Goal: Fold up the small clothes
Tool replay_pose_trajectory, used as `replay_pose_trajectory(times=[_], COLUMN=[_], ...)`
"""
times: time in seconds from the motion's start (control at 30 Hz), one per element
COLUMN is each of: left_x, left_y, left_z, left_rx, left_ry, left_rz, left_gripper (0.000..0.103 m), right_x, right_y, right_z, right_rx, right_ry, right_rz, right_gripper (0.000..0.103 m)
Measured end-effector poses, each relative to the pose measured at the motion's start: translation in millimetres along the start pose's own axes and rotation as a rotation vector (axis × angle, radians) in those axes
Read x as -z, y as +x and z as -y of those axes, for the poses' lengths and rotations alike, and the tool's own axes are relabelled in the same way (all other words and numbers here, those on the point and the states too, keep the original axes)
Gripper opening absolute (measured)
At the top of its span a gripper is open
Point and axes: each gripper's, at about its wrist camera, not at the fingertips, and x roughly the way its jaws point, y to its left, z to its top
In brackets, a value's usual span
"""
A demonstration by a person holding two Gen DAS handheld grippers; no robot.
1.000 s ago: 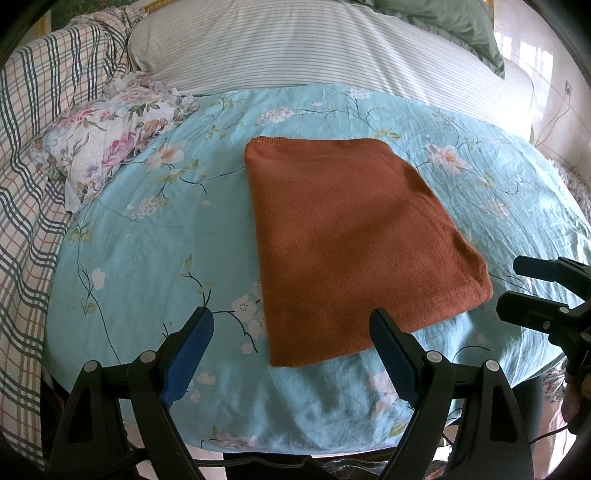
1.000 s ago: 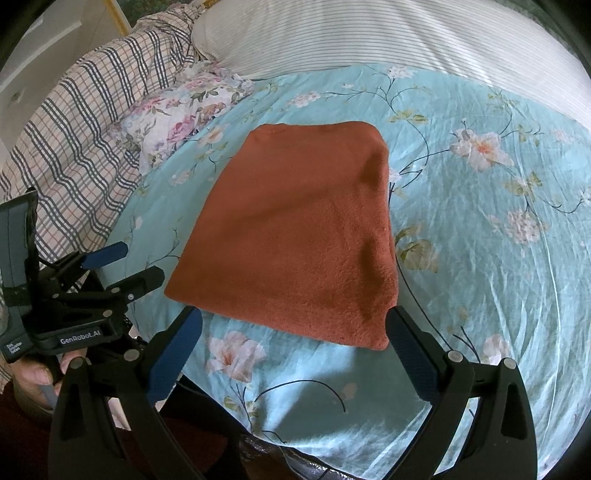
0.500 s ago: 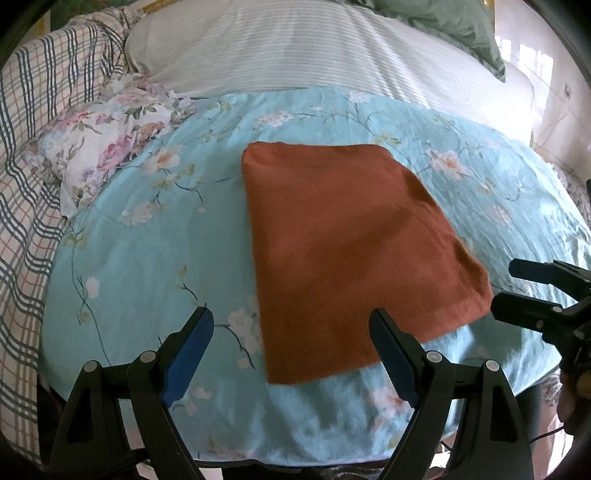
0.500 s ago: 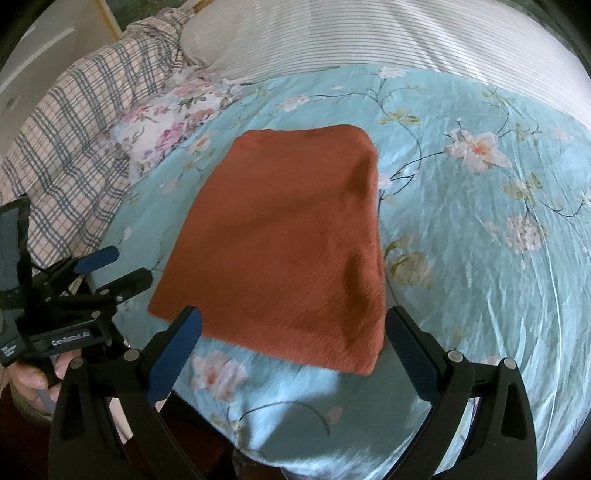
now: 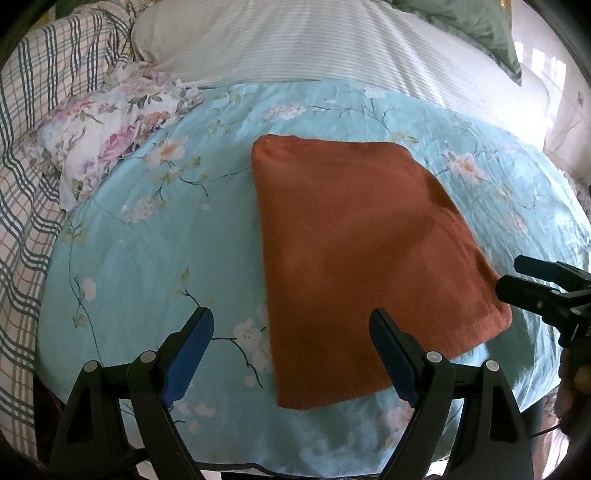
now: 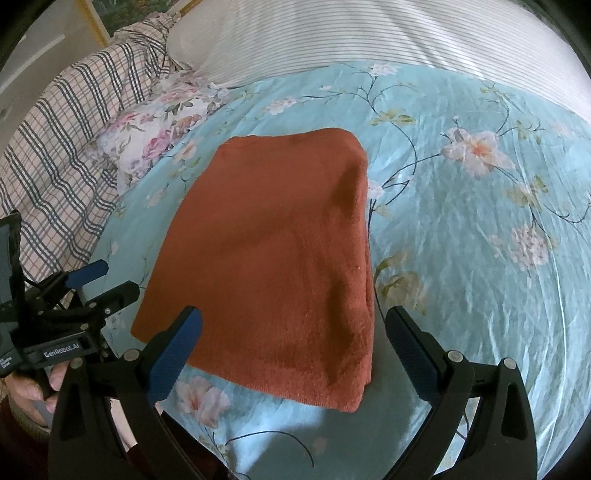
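A rust-orange garment [image 5: 362, 251] lies folded into a flat rectangle on the light blue floral sheet [image 5: 147, 258]; it also shows in the right wrist view [image 6: 280, 266]. My left gripper [image 5: 291, 343] is open and empty, hovering over the garment's near left corner. My right gripper [image 6: 293, 339] is open and empty above the garment's near edge. Each gripper shows in the other's view, the right one at the garment's right corner [image 5: 524, 280], the left one at its left corner [image 6: 99, 280].
A white floral cloth [image 5: 110, 129] lies crumpled at the back left beside a plaid blanket [image 5: 26, 184]. A striped white pillow [image 5: 332, 44] and a green pillow [image 5: 472, 22] lie behind. The bed's near edge runs just below the grippers.
Both grippers have pulled back and down a little toward the bed's near edge. The garment lies as before, and both stay open.
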Motion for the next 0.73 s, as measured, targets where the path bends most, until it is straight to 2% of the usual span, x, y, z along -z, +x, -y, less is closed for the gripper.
replay_pose_trajectory(times=[0.23,0.37,0.5,0.67,0.73], left_x=[-1.2,-0.2,-0.5,-6.8,-11.3], left_y=[1.7,6.7,11.4,14.4,17.7], left_z=[4.1,4.5,5.6,-2.0,-8.2], left_rx=[-0.020,-0.006,-0.012,-0.015,-0.013], left_ry=[-0.001,-0.016,-0.018,-0.038,-0.057], left_rz=[-0.010,-0.039,-0.051,-0.042,-0.036], left_gripper=[0.088,0.090,0.090,0.090,0.090], right_x=[0.6,3.5,7.3,8.7,12.2], right_y=[7.2,13.6,9.4,-24.5,-49.4], right_z=[0.5,-0.5,11.9,68.6,109.4], right_rx=[-0.019,-0.035,-0.040,0.013,0.100], right_ry=[-0.007,-0.011,0.014,0.116,0.181], right_rz=[-0.011,-0.020,-0.004,0.068,0.122], right_gripper=[0.099,0.099,0.099,0.099,0.099])
